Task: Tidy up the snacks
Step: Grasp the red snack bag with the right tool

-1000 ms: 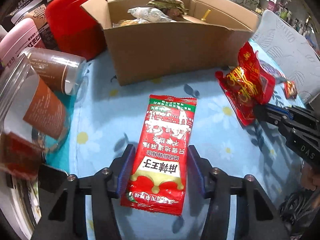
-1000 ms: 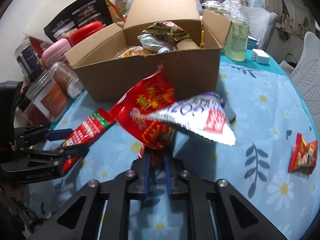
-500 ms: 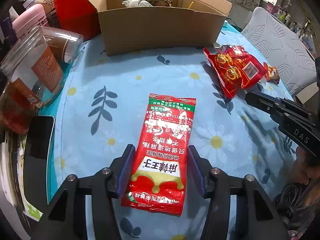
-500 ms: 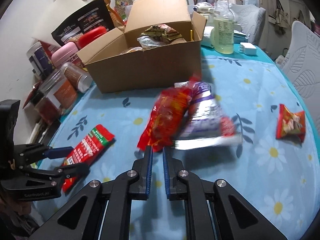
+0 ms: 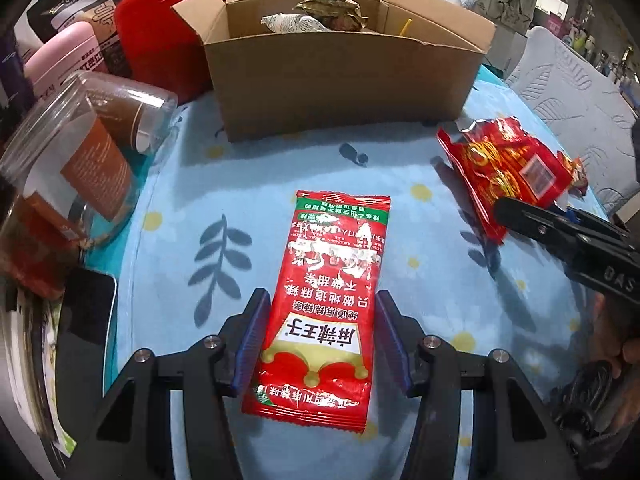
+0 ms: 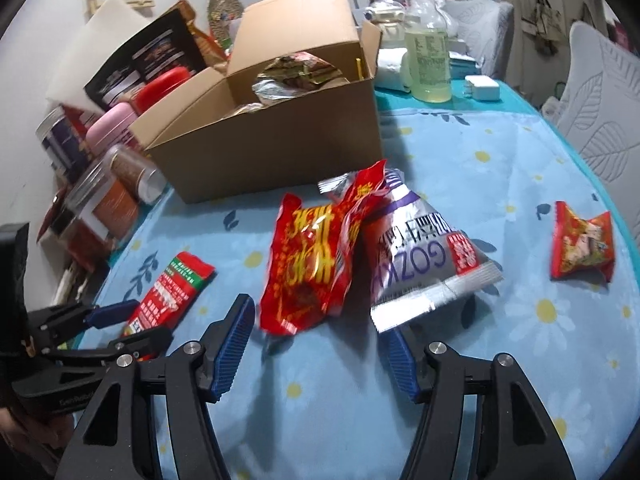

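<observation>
Two packets, a red one (image 6: 310,264) and a silver one (image 6: 420,248), lie together on the cloth (image 6: 500,152) just ahead of my right gripper (image 6: 320,344), whose jaws are opening with nothing between them. My left gripper (image 5: 320,340) pinches the long red sachet (image 5: 328,300) by its edges, part open. The box (image 5: 340,80) stands well beyond, already heaped. I think the sachet may buckle and slip from so narrow a hold, or slide off the heap. Jars (image 5: 80,152) crowd my left side; a wide swing could knock them.
</observation>
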The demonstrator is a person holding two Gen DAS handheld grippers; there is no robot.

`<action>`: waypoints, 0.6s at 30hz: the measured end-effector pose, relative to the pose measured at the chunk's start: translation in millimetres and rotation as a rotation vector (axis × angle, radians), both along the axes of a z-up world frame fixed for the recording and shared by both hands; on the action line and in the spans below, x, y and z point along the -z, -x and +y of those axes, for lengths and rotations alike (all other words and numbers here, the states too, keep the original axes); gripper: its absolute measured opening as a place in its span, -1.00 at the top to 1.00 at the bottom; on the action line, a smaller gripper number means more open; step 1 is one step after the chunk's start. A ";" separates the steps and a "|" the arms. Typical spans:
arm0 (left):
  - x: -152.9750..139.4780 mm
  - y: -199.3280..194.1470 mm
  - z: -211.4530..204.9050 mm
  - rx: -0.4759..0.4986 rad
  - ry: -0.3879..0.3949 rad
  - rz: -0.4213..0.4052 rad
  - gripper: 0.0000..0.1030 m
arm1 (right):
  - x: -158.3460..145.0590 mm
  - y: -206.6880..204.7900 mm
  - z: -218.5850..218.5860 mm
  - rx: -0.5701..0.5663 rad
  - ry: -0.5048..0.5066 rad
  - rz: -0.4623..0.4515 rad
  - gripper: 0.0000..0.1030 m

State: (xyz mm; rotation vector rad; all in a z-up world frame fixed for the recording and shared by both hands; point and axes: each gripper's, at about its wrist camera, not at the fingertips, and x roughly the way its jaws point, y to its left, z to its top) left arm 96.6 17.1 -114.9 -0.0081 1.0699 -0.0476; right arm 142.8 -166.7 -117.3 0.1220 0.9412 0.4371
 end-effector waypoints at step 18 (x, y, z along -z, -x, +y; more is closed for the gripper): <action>1.9 12.4 -10.6 0.073 -0.008 -0.029 -0.04 | 1.9 24.6 10.1 -0.079 0.029 0.035 0.31</action>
